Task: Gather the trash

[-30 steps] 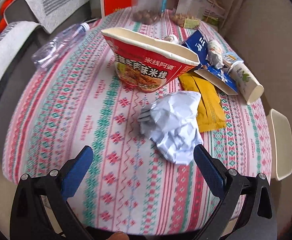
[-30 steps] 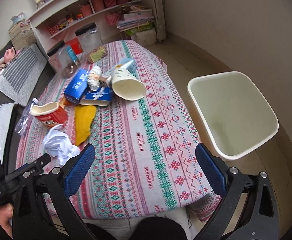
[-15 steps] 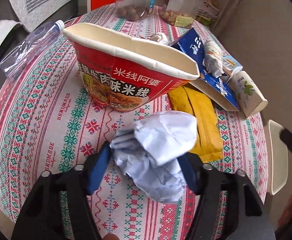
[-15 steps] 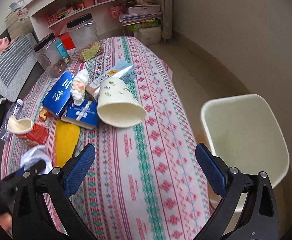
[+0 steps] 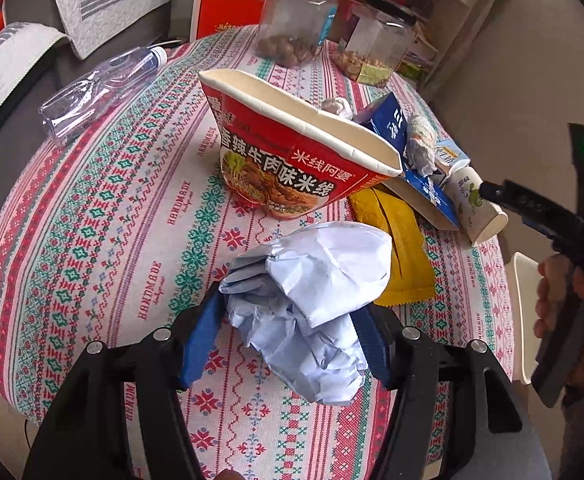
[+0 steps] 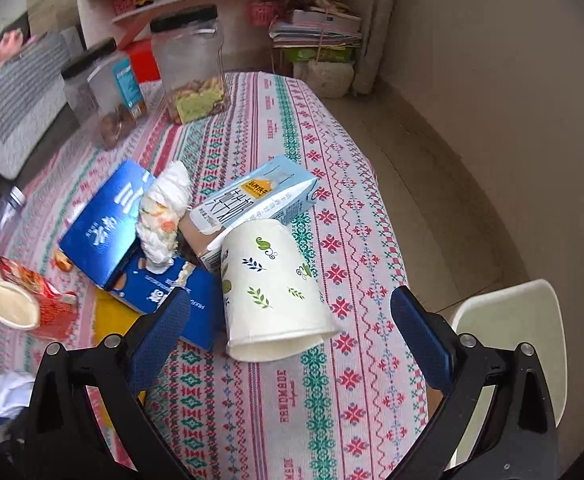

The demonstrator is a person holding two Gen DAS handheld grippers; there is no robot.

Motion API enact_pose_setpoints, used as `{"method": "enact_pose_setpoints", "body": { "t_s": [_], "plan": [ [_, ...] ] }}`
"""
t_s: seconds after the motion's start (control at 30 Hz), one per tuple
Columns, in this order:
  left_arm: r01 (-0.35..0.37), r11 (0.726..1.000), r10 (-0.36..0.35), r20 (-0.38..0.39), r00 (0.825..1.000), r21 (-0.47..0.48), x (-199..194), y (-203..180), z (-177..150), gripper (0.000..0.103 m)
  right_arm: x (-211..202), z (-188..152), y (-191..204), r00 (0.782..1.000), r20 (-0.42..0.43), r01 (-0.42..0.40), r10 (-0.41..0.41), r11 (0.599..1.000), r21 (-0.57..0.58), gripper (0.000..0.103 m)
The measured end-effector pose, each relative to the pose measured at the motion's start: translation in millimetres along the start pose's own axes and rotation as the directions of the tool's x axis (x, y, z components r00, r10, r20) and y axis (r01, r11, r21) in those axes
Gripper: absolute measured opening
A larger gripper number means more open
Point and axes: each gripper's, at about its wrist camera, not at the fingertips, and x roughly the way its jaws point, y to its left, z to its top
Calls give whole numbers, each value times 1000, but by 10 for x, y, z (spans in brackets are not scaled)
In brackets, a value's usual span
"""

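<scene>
The left gripper (image 5: 288,336) has its jaws pinching the crumpled white paper (image 5: 311,300), which lies on the bench (image 5: 104,208) just in front of the red noodle bowl (image 5: 292,160). The right gripper (image 6: 290,340) holds its jaws spread wide on both sides of the tipped paper cup (image 6: 272,292), not touching it. The white bin (image 6: 511,344) stands beside the bench.

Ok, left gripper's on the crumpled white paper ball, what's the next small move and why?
Probably lift it straight up. The left gripper has both blue pads pressed against the crumpled white paper ball, which sits close to the yellow wrapper and the red noodle bowl; a vertical lift avoids dragging them.
</scene>
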Motion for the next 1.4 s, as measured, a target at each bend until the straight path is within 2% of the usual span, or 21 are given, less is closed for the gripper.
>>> {"method": "enact_pose_setpoints", "body": {
  "t_s": [0.07,0.1,0.13,0.17,0.23,0.4,0.6,0.77,0.97,1.17,1.3,1.37,1.4],
  "plan": [
    [0,1000,0,6,1000,10,-38,4,-2,62,123,0,-22,1000,-26,-3,3,1000,0,95],
    [0,1000,0,9,1000,16,-47,-2,-3,62,174,-2,-42,999,-40,-18,19,1000,9,88],
    [0,1000,0,12,1000,24,-63,-6,-7,62,221,-6,-59,998,-57,-39,40,999,21,72],
    [-2,1000,1,15,1000,30,-73,-18,-12,62,271,-17,-92,995,-81,-63,66,997,38,62],
    [-4,999,4,20,1000,38,-91,-22,-17,62,269,-33,-171,994,-61,-89,93,994,69,55],
    [-5,999,4,19,1000,37,-63,-65,-4,62,139,-105,-281,991,-24,-129,132,986,103,50],
    [-2,998,0,34,999,55,-103,-185,2,62,-79,-272,-475,991,28,-131,129,981,144,49],
    [7,997,-10,42,999,74,-148,-344,-5,62,-262,-413,-850,990,66,-134,121,961,240,49],
    [34,991,-40,46,998,126,-193,-656,-16,62,-490,-611,-1409,995,91,-60,32,947,316,50],
    [84,974,-92,29,995,209,-144,-1162,-59,62,-474,-973,-2025,995,3,90,-99,918,385,53],
    [119,955,-126,8,992,273,-81,-1574,-112,62,-399,-1195,-2315,991,-57,131,-118,893,430,57],
    [142,942,-147,-7,989,305,-29,-1823,-128,62,-389,-1292,-2420,990,-76,139,-118,884,446,62],
    [152,937,-155,-13,988,314,-5,-1911,-139,62,-401,-1344,-2474,989,-80,145,-122,877,459,69]
  ]
}}
